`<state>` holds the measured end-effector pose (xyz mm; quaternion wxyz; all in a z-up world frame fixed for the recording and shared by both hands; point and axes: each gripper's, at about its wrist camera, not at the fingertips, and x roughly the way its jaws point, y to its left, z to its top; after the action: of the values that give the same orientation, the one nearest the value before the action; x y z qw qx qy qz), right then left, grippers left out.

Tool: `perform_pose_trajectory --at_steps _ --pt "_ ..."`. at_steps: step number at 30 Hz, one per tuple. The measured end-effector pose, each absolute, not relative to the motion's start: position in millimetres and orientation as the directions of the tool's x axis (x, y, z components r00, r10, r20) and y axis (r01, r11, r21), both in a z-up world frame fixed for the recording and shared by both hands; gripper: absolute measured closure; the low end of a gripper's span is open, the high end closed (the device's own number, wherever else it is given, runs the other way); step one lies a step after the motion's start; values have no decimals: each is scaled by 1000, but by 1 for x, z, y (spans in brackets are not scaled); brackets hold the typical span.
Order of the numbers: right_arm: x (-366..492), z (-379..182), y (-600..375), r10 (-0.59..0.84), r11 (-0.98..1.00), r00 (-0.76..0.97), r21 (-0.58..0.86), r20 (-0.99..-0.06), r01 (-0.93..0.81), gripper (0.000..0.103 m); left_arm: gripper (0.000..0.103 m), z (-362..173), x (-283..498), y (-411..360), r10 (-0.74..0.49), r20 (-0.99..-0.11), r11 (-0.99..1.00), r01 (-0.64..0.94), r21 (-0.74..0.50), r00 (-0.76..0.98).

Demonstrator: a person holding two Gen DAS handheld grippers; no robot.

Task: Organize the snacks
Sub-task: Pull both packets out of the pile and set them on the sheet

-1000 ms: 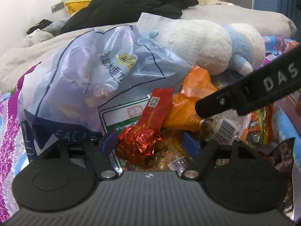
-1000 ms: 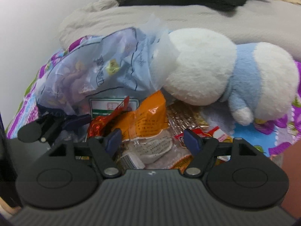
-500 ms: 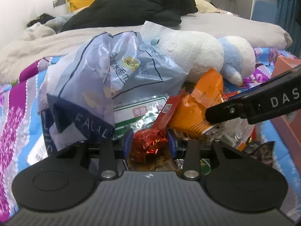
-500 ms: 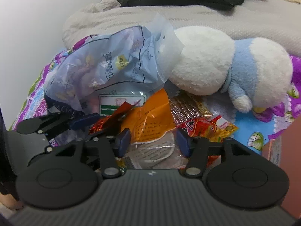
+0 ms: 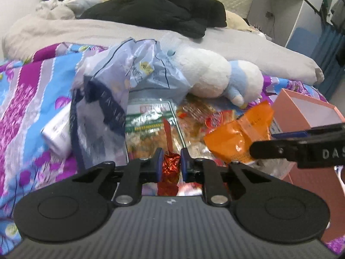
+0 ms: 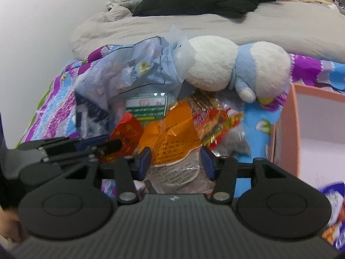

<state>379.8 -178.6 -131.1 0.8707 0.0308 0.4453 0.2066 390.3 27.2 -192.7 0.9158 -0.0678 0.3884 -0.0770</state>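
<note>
The left gripper (image 5: 170,165) is clamped on a crinkled red foil packet (image 5: 171,166), raised just above the snack heap on the flowered bedspread (image 5: 32,99). The right gripper (image 6: 175,161) has its fingers closed against an orange packet (image 6: 172,133), pinching its clear lower half. Behind the heap a pale blue plastic bag (image 5: 133,69) leans on a white-and-blue plush toy (image 6: 237,64). A pink box (image 6: 312,129) stands open just to the right.

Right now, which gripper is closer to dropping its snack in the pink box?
The right gripper. It holds the orange packet beside the pink box. The left gripper, pinching the red packet, sits farther away.
</note>
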Motion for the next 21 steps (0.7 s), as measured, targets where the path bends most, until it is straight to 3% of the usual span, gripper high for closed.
perform_pose_trajectory --at_steps 17,21 --pt "231 -140 -183 414 910 463 338 -784 -241 50 83 -167 239 37 -260 -708 952 49 -303 657" --pt "212 -155 -185 414 910 448 374 -792 -181 50 83 -189 220 47 -356 -698 892 3 -452 621"
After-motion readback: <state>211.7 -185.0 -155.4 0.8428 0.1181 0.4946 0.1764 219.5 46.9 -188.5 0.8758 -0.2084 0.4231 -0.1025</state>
